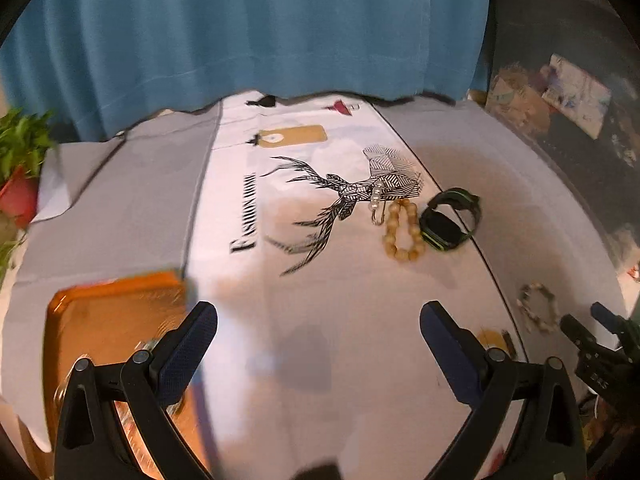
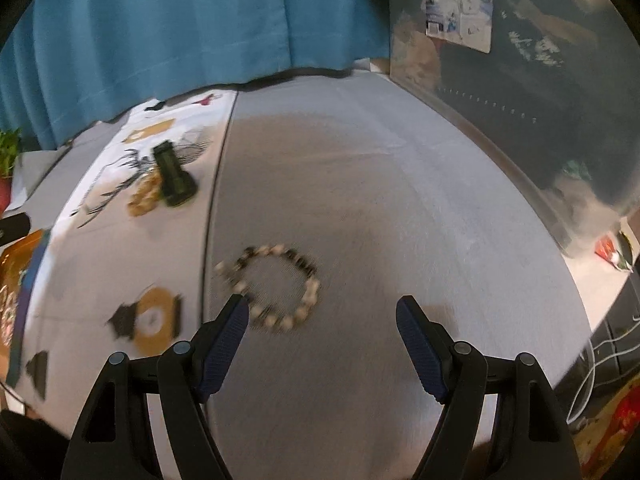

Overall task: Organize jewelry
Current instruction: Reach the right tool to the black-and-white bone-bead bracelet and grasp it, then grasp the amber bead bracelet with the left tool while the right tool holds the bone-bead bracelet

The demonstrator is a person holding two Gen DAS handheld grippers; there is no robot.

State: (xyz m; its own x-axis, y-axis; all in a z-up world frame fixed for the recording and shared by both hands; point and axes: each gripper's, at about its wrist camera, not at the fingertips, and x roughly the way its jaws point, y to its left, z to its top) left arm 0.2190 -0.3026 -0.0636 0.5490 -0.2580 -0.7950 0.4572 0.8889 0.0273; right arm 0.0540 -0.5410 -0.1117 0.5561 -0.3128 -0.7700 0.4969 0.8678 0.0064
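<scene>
**Q:** Grey cloth covers the table [image 2: 360,184], doesn't it? What sits nearest the cameras?

**A:** Yes, with a white printed panel [image 1: 280,208] running down its middle, showing a black stag drawing. Nearest, the left gripper [image 1: 319,316] hangs over that panel with its jaws spread wide and nothing between them. An orange tray [image 1: 112,312] lies at the near left edge of the table, partly under the left finger.

**Q:** And the right gripper?

**A:** The right gripper [image 2: 322,312] is also wide apart and empty, above the grey cloth on the right side. A black-and-white beaded bracelet [image 2: 276,288] lies flat on the cloth just ahead of its left finger, blurred, so I cannot tell if they touch.

**Q:** Further out?

**A:** Toward the middle of the table, at the panel's right border, a tan beaded bracelet [image 1: 402,232] lies just beside a black watch with green trim [image 1: 450,220]. A small silver clasp with pearl beads [image 1: 377,206] rests against the tan bracelet's far left.

**Q:** Behind the table?

**A:** A teal curtain [image 1: 248,24] hangs along the far edge. A green plant in a red pot [image 1: 20,168] stands at the far left corner.
</scene>
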